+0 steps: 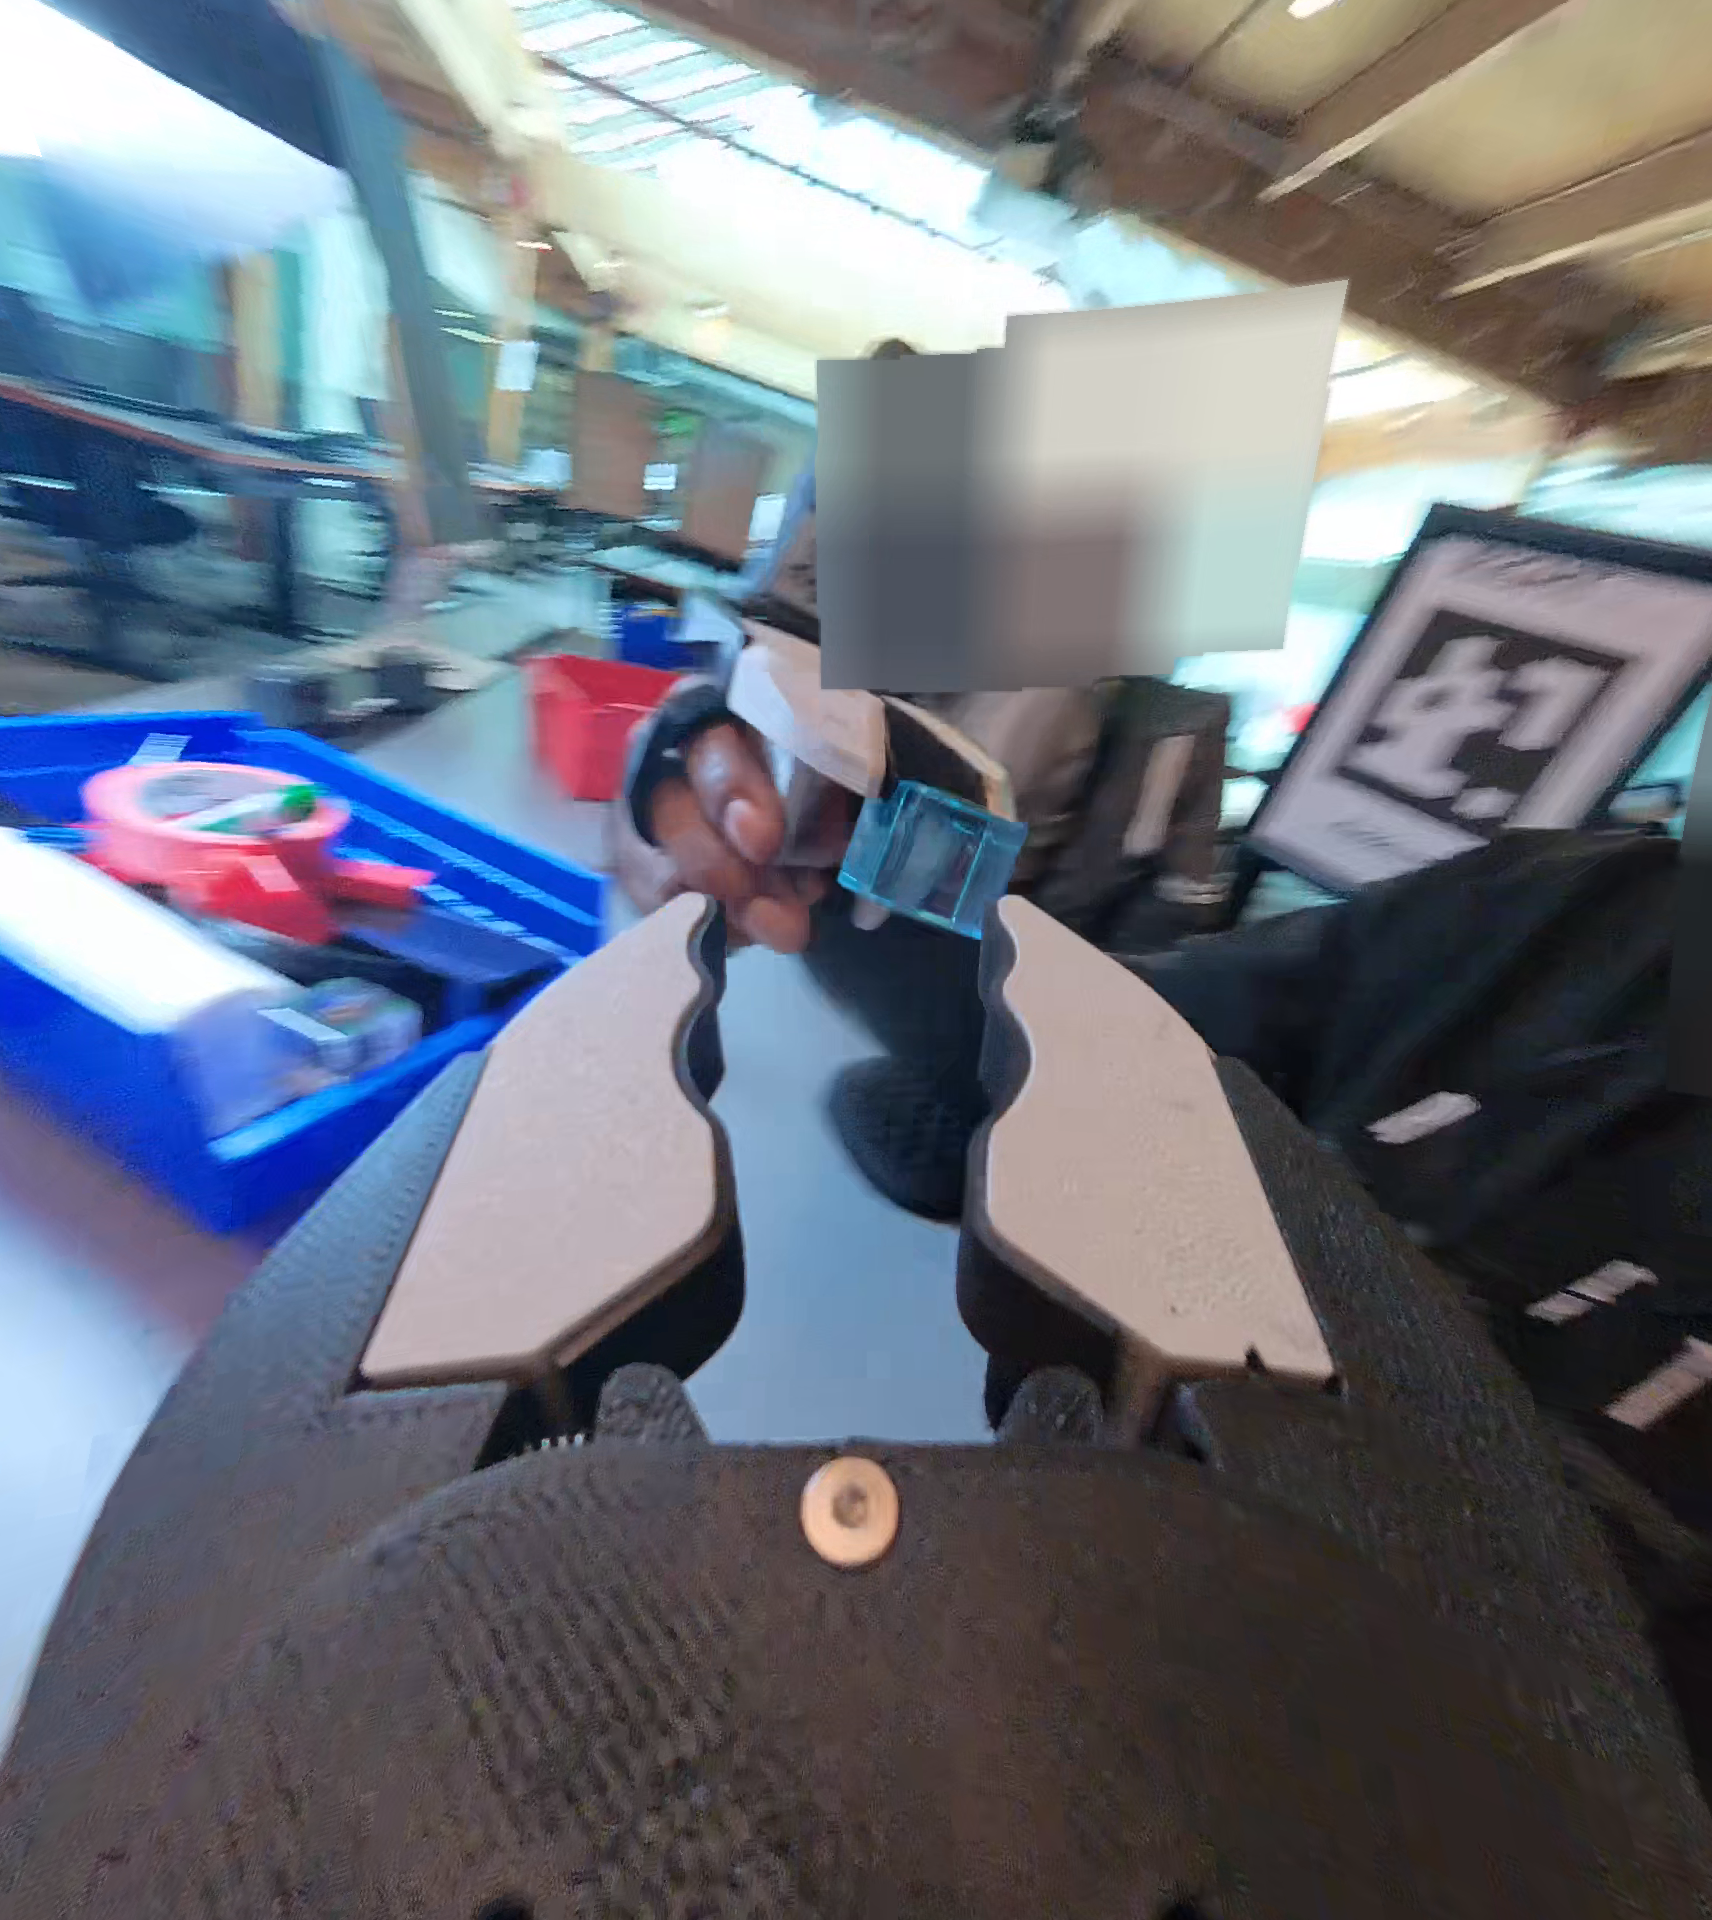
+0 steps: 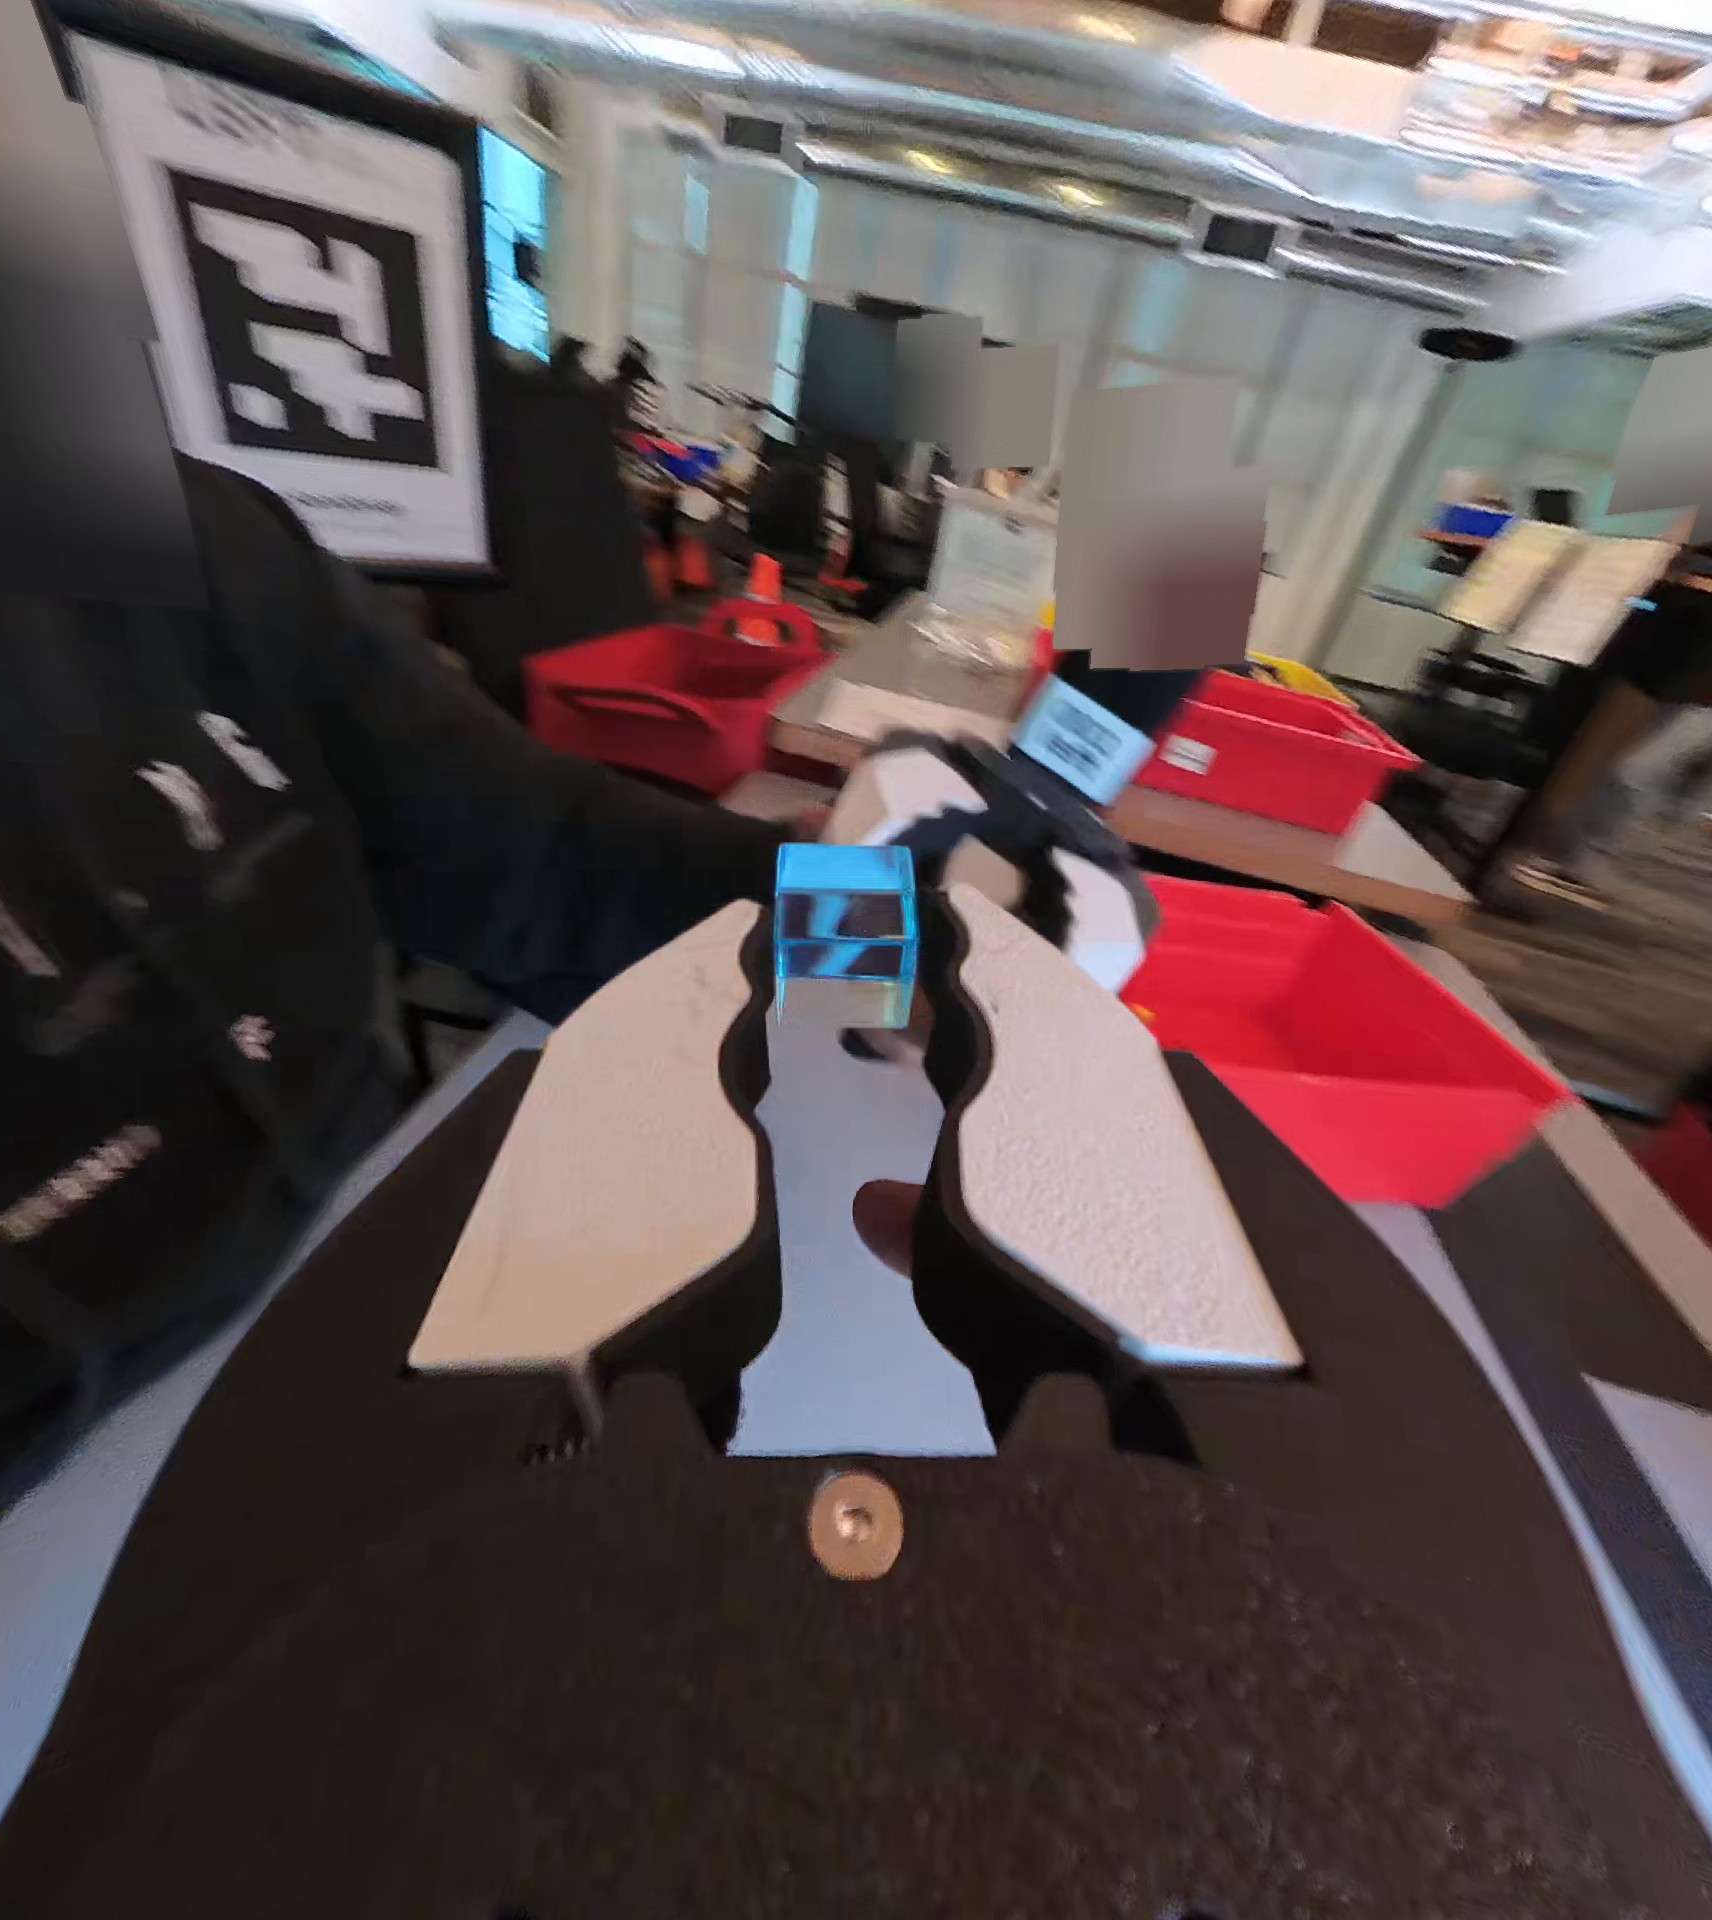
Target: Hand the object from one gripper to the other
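Observation:
A clear blue cube (image 2: 844, 940) sits between the tips of my right gripper (image 2: 847, 925), which is shut on it and holds it in the air. In the left wrist view the cube (image 1: 933, 864) hangs just beyond my right fingertip (image 1: 1023, 935). My left gripper (image 1: 852, 920) is open and empty, and the cube is not between its fingers. The right gripper's pale fingers (image 1: 795, 717) and the hand (image 1: 727, 821) holding it show behind the cube. In the right wrist view the left gripper (image 2: 997, 862) shows just past the cube, to its right.
A blue bin (image 1: 395, 1101) with pink tape (image 1: 208, 821) and a white roll (image 1: 73, 935) stands at the left. Red bins (image 2: 1351, 1049) (image 2: 665, 696) stand on the tables at the right and behind. A framed black-and-white marker board (image 2: 312, 312) and the person's dark jacket (image 2: 104, 883) are close by. Less than 4 cm separates the two grippers' tips.

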Tool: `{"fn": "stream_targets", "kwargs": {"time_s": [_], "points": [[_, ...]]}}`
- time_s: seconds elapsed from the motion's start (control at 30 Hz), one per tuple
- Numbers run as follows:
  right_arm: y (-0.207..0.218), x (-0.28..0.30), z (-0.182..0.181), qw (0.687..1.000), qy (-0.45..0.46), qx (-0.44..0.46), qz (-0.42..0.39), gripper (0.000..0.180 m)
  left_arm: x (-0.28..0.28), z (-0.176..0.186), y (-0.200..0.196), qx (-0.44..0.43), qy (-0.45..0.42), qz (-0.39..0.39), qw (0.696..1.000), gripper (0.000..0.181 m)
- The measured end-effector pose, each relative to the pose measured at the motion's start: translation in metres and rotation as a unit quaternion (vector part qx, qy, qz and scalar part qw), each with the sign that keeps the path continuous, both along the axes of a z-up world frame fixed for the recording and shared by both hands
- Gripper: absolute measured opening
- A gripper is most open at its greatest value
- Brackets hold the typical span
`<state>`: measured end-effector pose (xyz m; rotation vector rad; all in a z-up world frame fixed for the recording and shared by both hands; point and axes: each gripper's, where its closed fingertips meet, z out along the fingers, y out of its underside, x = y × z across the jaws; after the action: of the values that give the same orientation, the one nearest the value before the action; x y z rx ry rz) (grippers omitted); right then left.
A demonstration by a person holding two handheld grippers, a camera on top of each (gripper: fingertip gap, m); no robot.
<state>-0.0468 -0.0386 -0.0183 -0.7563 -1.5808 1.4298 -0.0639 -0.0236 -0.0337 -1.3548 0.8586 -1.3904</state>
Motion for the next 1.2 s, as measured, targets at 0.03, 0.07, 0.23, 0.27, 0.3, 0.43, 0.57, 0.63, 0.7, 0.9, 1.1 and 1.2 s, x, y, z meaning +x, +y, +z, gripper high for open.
{"fn": "stream_targets", "kwargs": {"time_s": [0.03, 0.07, 0.23, 0.27, 0.3, 0.43, 0.57, 0.63, 0.7, 0.9, 1.1, 1.2], "points": [[-0.008, 0.001, 0.0, 1.0, 0.004, -0.008, 0.03, 0.026, 0.003, -0.002, -0.007, -0.014, -0.018, -0.04, 0.999, 0.047], [-0.015, 0.0, -0.003, 0.999, 0.001, -0.012, 0.05, 0.027, 0.006, -0.003, -0.015, -0.026, -0.035, -0.078, 0.996, 0.047], [-0.041, -0.002, -0.016, 0.99, -0.034, -0.032, 0.136, 0.026, 0.025, -0.009, -0.057, -0.042, -0.054, -0.217, 0.974, 0.046], [-0.043, -0.002, -0.02, 0.989, -0.045, -0.027, 0.14, 0.027, 0.028, -0.011, -0.063, -0.038, -0.047, -0.231, 0.971, 0.042], [-0.044, -0.002, -0.021, 0.988, -0.052, -0.027, 0.142, 0.027, 0.032, -0.014, -0.064, -0.027, -0.033, -0.225, 0.973, 0.039], [-0.004, -0.007, -0.009, 0.999, -0.043, -0.022, 0.01, 0.029, 0.026, -0.004, -0.029, 0.035, -0.022, -0.076, 0.996, 0.034], [0.051, -0.009, 0.003, 0.983, -0.06, -0.057, -0.163, 0.041, -0.006, -0.003, 0.041, 0.129, 0.061, 0.237, 0.961, 0.034], [0.063, -0.019, 0.001, 0.969, -0.08, -0.107, -0.206, 0.044, -0.023, -0.005, 0.062, 0.177, 0.108, 0.363, 0.909, 0.034], [0.067, -0.035, -0.01, 0.953, -0.111, -0.162, -0.231, 0.052, -0.036, -0.007, 0.071, 0.233, 0.153, 0.456, 0.845, 0.034], [0.078, -0.066, -0.028, 0.914, -0.093, -0.235, -0.318, 0.039, -0.044, -0.017, 0.08, 0.335, 0.27, 0.554, 0.713, 0.034], [0.082, -0.05, -0.019, 0.938, -0.081, -0.168, -0.291, 0.026, -0.022, -0.019, 0.069, 0.344, 0.242, 0.442, 0.792, 0.041], [0.066, -0.031, -0.01, 0.974, -0.06, -0.093, -0.198, 0.027, -0.011, -0.011, 0.047, 0.225, 0.14, 0.286, 0.921, 0.047]]}}
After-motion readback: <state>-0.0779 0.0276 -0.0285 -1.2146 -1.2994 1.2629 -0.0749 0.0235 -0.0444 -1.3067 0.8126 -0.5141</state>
